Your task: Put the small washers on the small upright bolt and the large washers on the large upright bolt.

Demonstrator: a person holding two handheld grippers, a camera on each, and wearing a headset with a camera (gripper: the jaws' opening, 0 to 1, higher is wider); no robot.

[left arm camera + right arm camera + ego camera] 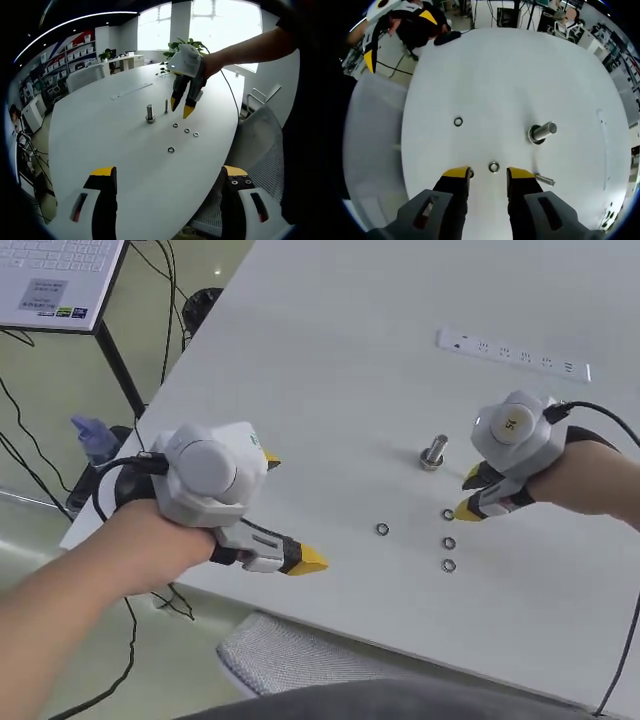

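Observation:
On the white table (330, 380) the large bolt (433, 453) stands upright, and beyond it stands the small bolt (166, 106). Several washers lie loose: one apart (382, 529) and three in a row (449, 543). My right gripper (467, 493) hovers open over the far end of that row. In its own view a washer (493, 166) lies just ahead between the open fingertips (456, 173), and another washer (470, 173) peeks from behind the left one. My left gripper (290, 508) is open with nothing in it, near the table's front edge.
A white power strip (512, 355) lies at the back of the table. A laptop (55, 280) sits on a stand off the left edge, with cables below. A grey chair (290, 655) stands under the front edge.

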